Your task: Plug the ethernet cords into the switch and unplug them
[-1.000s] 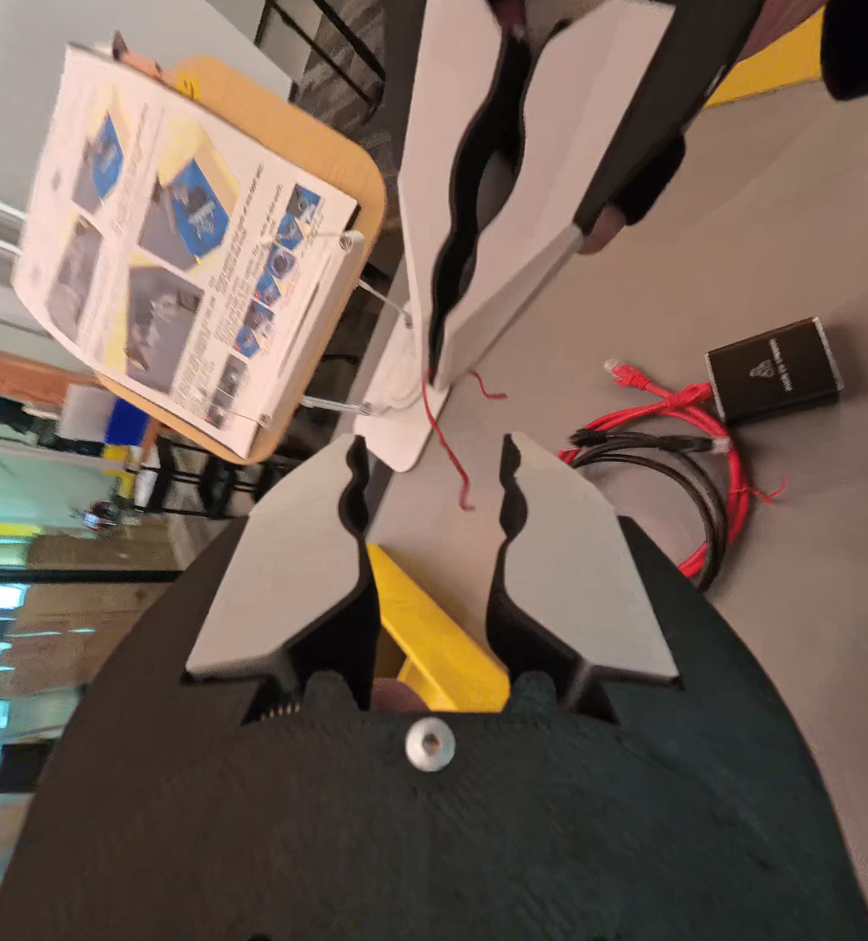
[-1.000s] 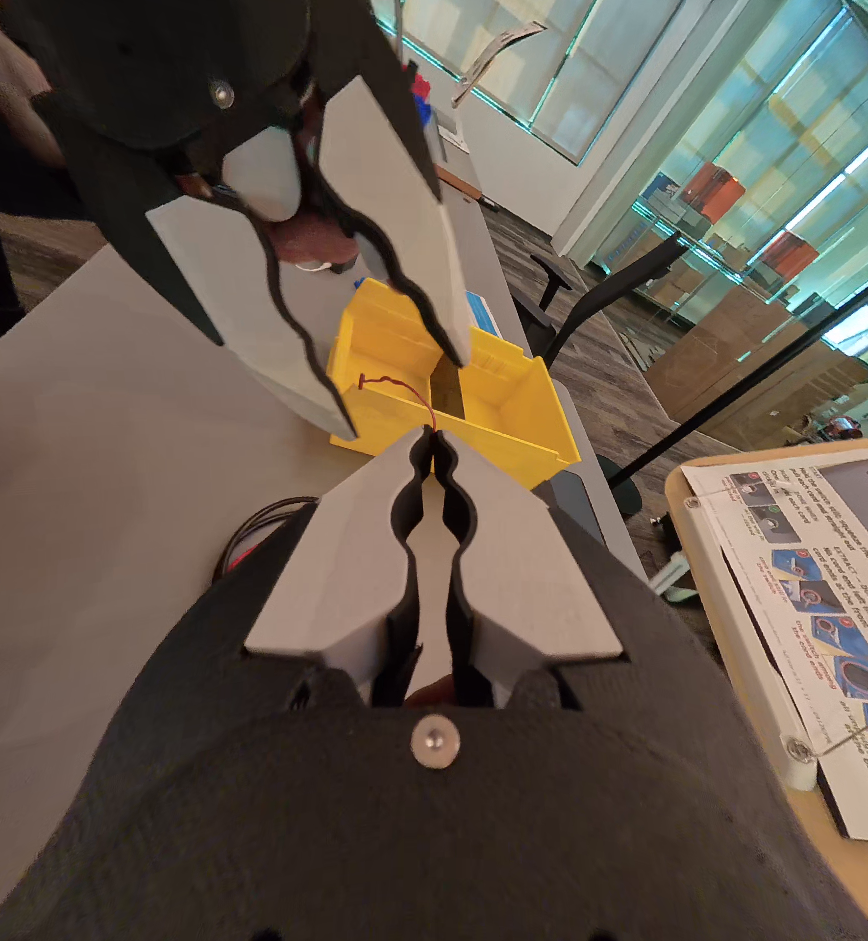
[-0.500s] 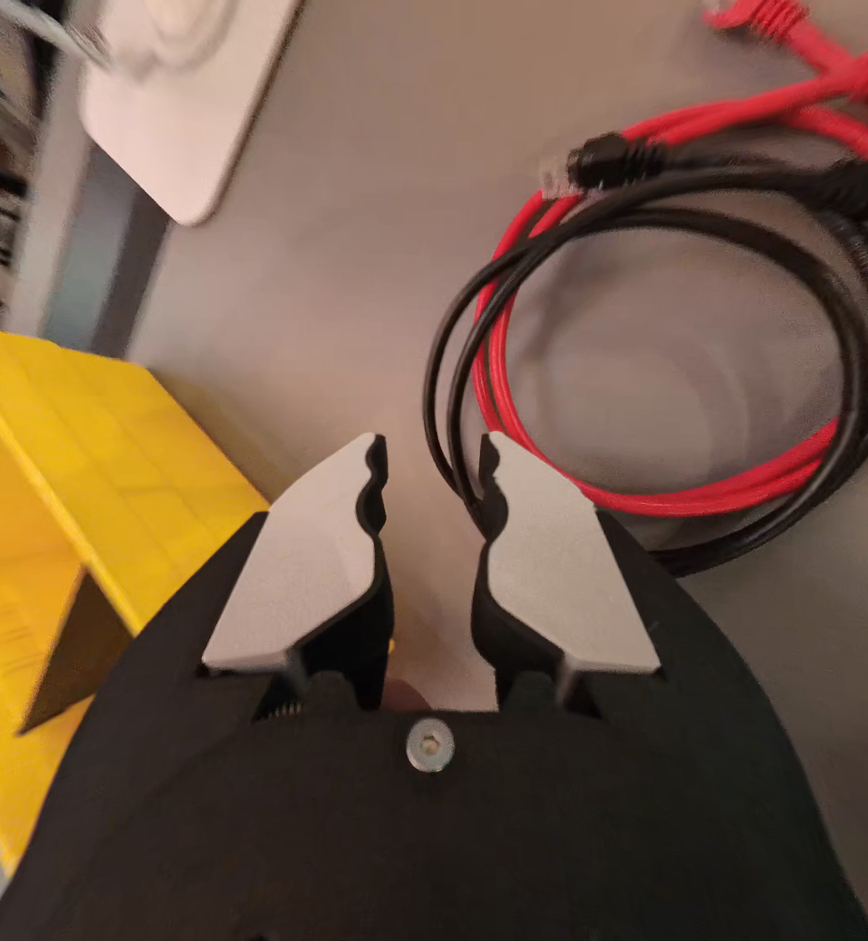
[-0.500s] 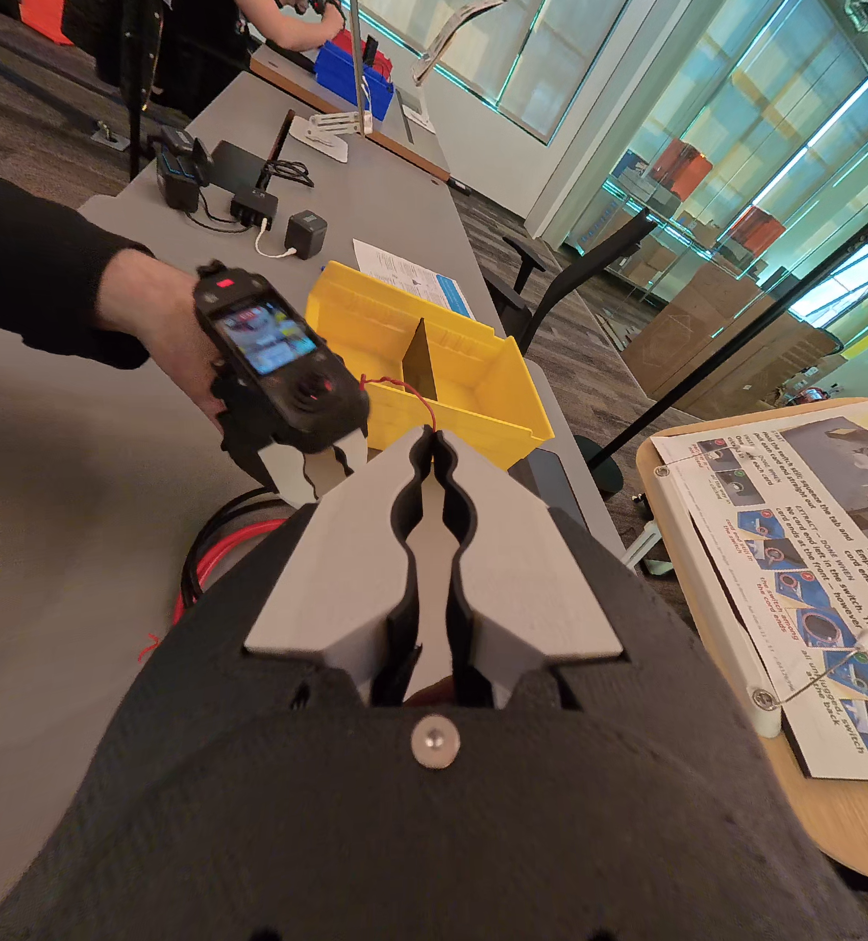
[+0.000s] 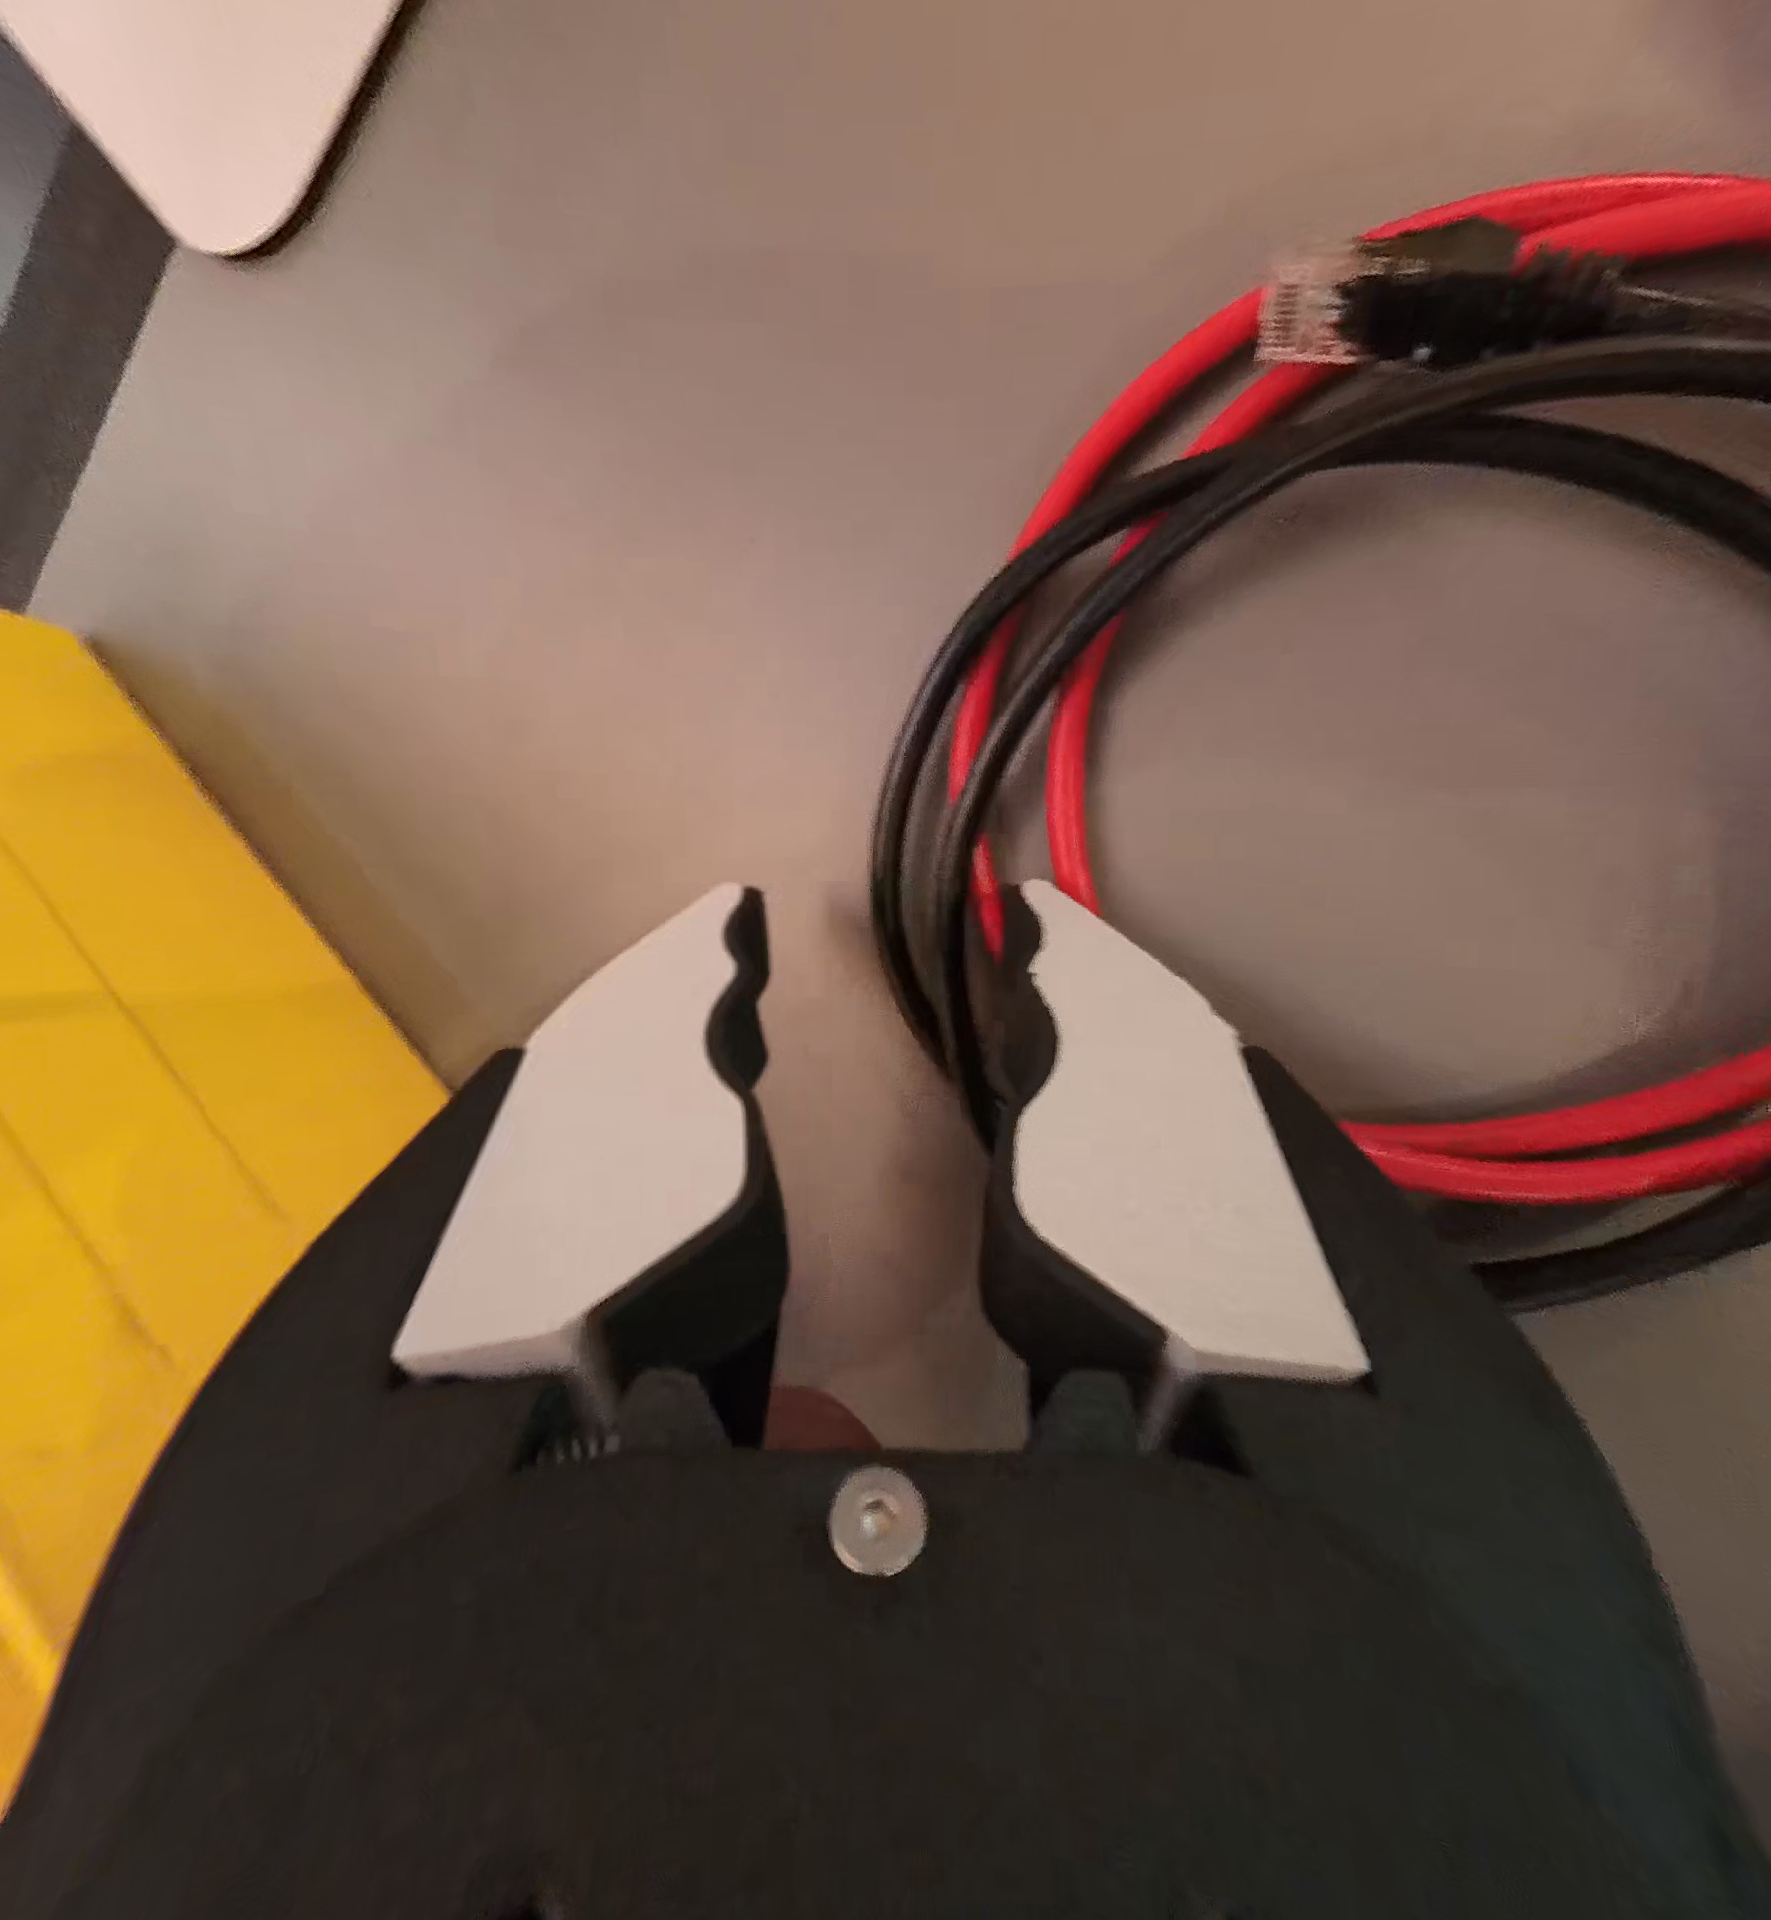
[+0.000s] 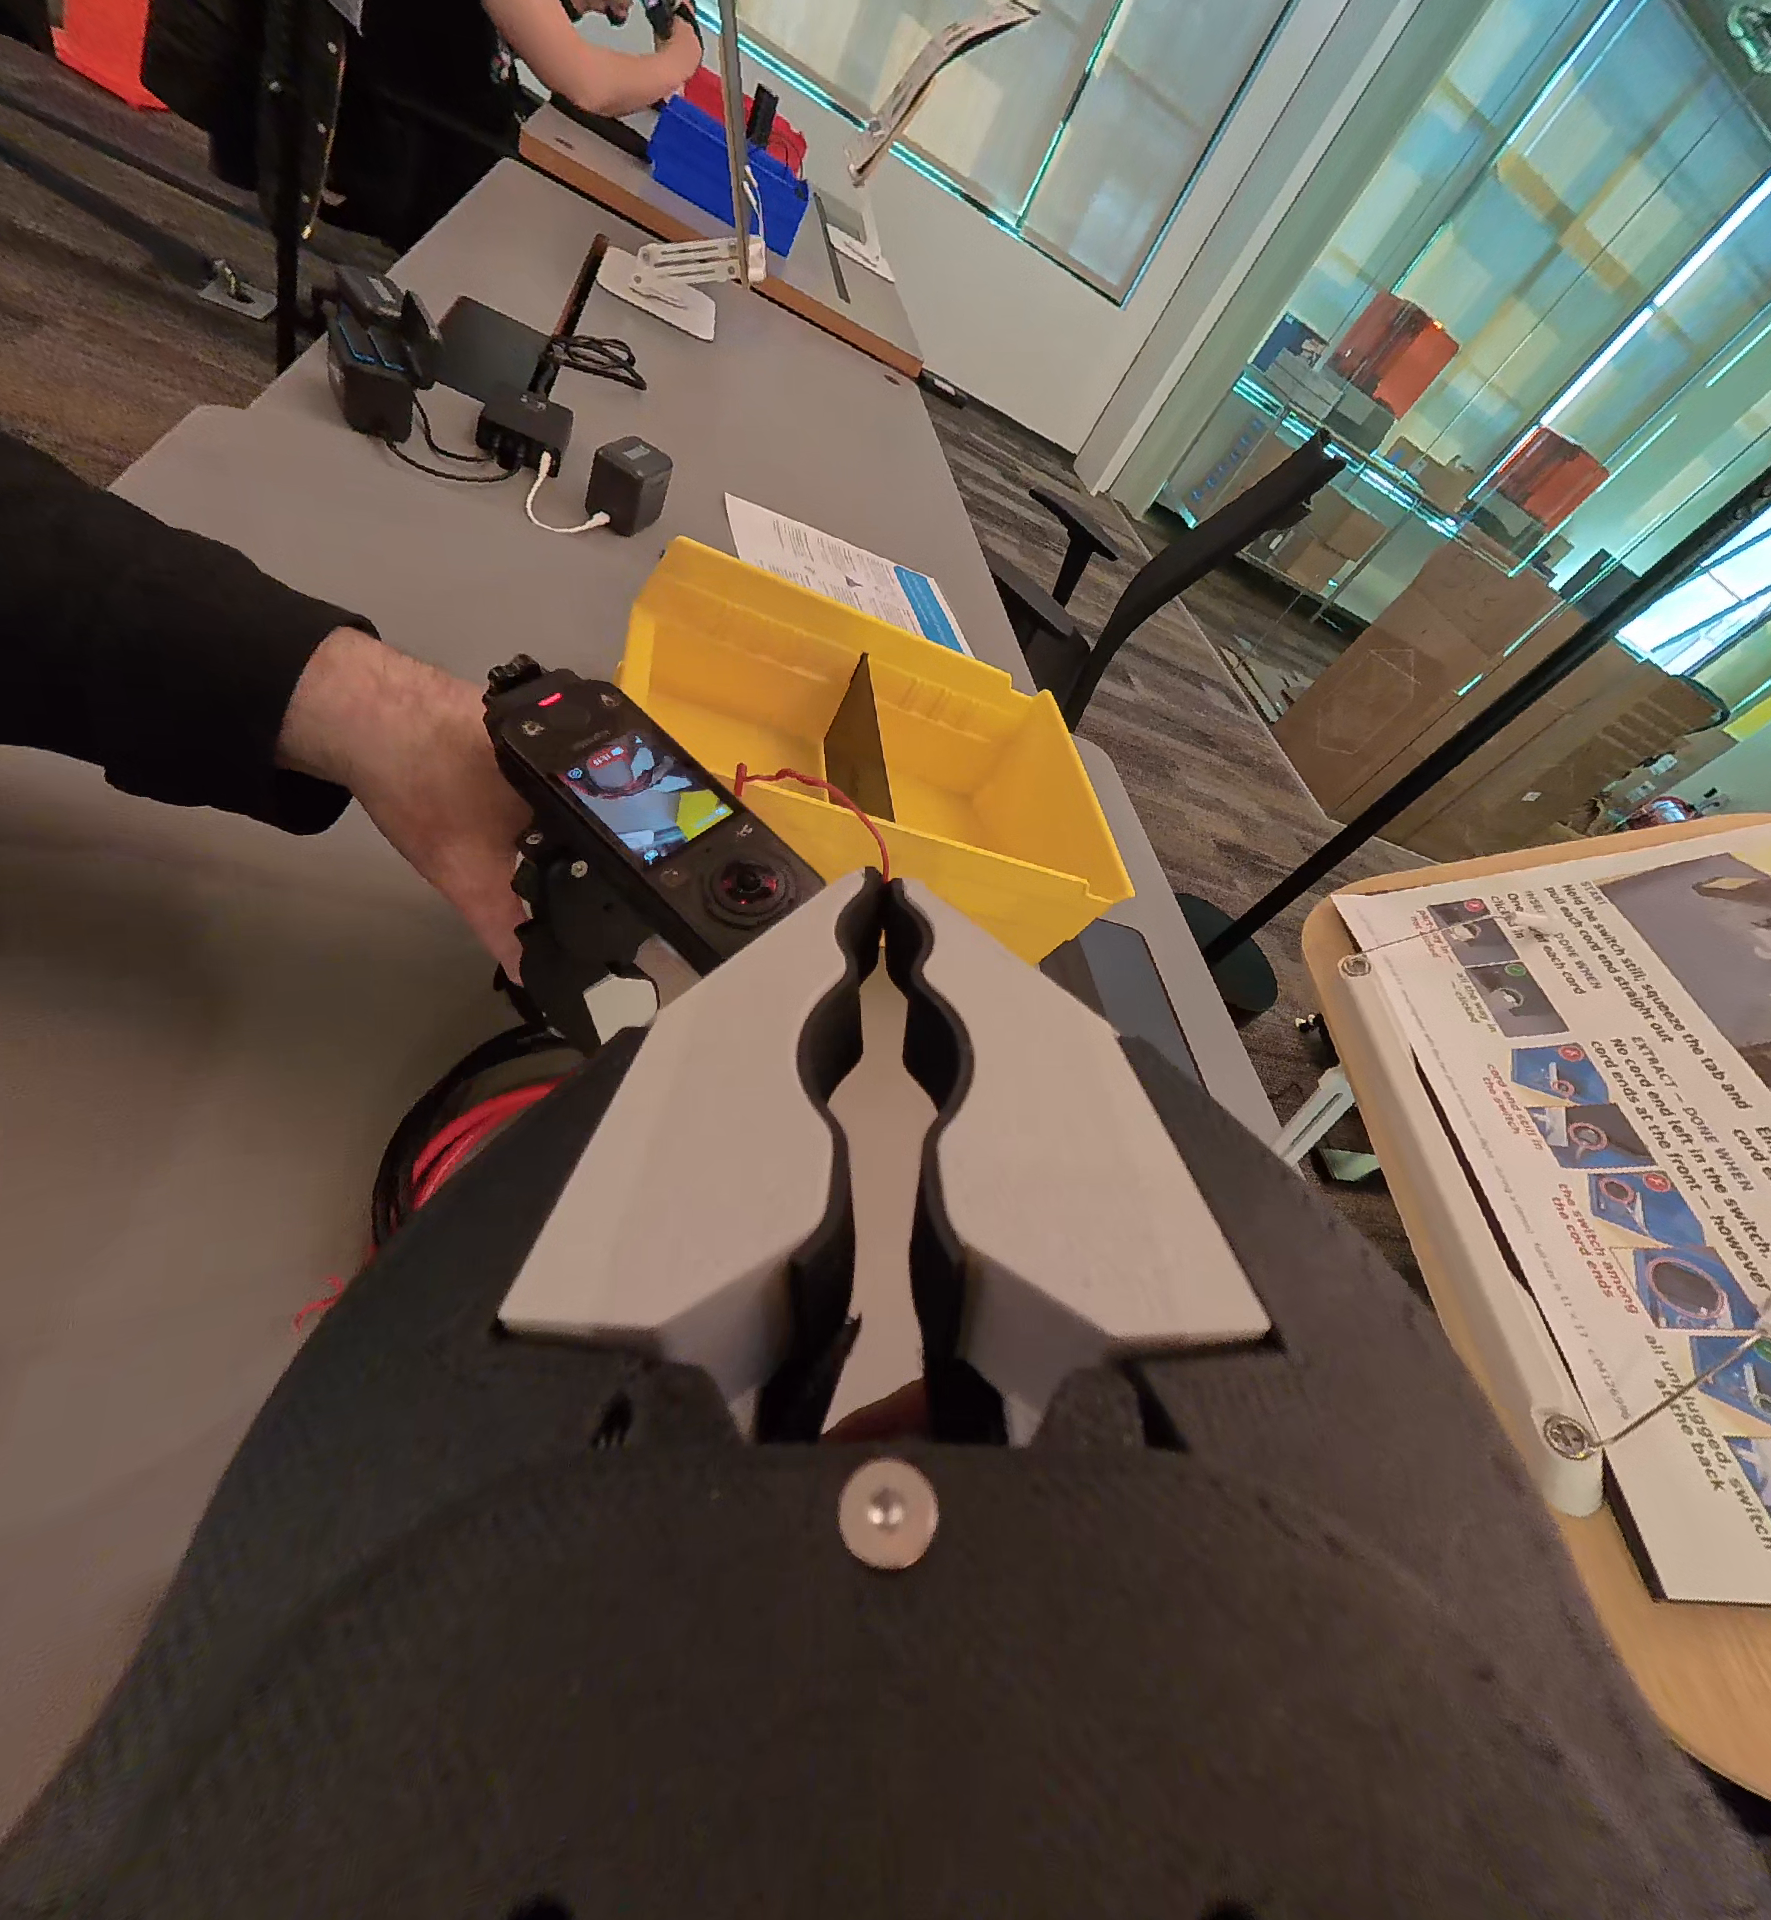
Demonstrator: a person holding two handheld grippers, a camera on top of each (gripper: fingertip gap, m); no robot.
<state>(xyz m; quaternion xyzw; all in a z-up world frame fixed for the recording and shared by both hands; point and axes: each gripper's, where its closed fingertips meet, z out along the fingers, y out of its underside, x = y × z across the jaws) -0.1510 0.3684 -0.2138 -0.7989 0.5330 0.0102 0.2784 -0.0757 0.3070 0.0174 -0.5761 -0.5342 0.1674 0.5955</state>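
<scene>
A coil of black ethernet cord (image 5: 974, 665) and red ethernet cord (image 5: 1073, 769) lies on the grey table (image 5: 652, 520). Two plug ends, one with a black boot (image 5: 1463, 307), lie at the coil's far side. My left gripper (image 5: 886, 914) is open and low over the coil's left edge, and the black strands run just inside its right finger (image 5: 1120, 1091). My right gripper (image 6: 881, 894) is shut on a thin red wire tie (image 6: 853, 821) and held above the table. The coil also shows in the right wrist view (image 6: 465, 1132). The switch is not in view.
A yellow divided bin (image 6: 1026, 831) stands beyond the coil and shows at the left in the left wrist view (image 5: 81, 987). A hand (image 6: 413, 769) holds the left gripper's camera (image 6: 652, 821). An instruction board (image 6: 1639, 1195) lies at right. Chargers (image 6: 517, 426) sit farther back.
The left gripper swung down from facing the right gripper to the cord coil and moved in closer, still open. The right gripper stayed shut on the red wire tie.
</scene>
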